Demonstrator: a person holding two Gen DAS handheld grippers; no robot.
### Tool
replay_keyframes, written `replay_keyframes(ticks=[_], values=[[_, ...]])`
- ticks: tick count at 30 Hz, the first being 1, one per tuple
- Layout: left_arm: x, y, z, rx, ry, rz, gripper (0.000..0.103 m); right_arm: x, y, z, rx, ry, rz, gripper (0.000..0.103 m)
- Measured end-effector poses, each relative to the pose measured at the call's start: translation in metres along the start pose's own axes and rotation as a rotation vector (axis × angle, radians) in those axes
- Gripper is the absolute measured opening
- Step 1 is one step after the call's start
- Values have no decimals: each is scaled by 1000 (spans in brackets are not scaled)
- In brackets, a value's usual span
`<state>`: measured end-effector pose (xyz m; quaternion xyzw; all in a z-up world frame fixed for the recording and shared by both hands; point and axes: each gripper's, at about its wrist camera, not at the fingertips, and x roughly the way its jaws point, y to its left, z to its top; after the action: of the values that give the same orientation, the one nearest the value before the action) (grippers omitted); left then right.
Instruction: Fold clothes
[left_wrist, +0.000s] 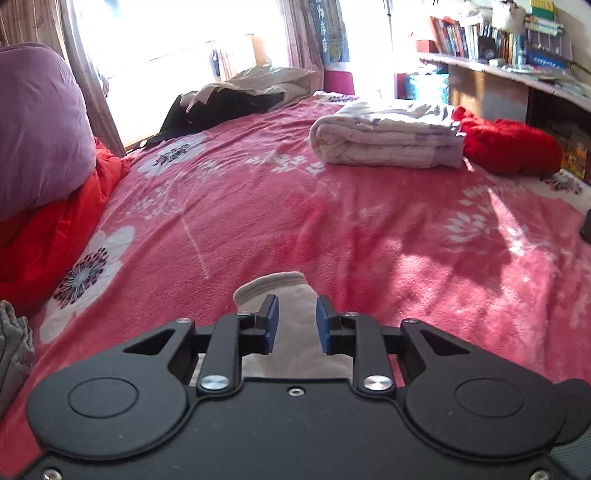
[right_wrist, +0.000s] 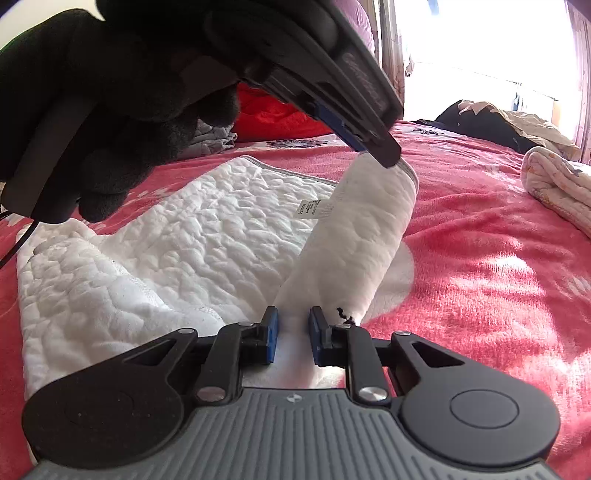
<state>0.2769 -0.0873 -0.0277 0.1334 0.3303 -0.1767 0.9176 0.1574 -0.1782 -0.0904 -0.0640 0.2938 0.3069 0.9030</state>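
I'm mid-fold here, by my read: the white quilted garment (right_wrist: 155, 236) lies spread on the pink floral bed cover (right_wrist: 480, 266), and one narrow part of it, a sleeve or leg (right_wrist: 354, 243), is lifted off the bed between my two tools. The left gripper (right_wrist: 373, 146), seen from the right wrist camera in my black-gloved hand (right_wrist: 92, 110), has its jaws pinched on the grey-trimmed cuff at the top of that strip. The right gripper (right_wrist: 292, 338) sits at the strip's lower end with white cloth between its blue pads (right_wrist: 271, 332); the jaws look nearly closed on it, but I can't say for sure they're biting rather than just straddling. From the left wrist camera the left gripper (left_wrist: 296, 321) shows beige-white fabric (left_wrist: 291, 295) between parted-looking pads, so the grip there is at the very tips. So: one limb raised, nothing laid over yet, and the body of the garment is flat and unfolded. All the folds are left to do, I'd judge. A small label (right_wrist: 309, 208) shows near the strip. Far off lie a folded quilt (left_wrist: 388, 140) and a red bundle (left_wrist: 509, 146). Hidden from me: the garment's near edge under the right tool, its far-left end behind my glove, and whether it's a top or trousers.
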Motion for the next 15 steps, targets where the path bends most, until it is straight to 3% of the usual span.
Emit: replay_keyframes(ticks=[4, 9, 15], values=[[42, 21, -5, -125, 78, -39, 20, 1, -1, -1, 0, -3, -3, 21], [58, 20, -7, -110, 101, -47, 19, 3, -1, -1, 4, -3, -3, 21], [72, 27, -9, -165, 107, -61, 20, 7, 2, -2, -2, -3, -21, 22]])
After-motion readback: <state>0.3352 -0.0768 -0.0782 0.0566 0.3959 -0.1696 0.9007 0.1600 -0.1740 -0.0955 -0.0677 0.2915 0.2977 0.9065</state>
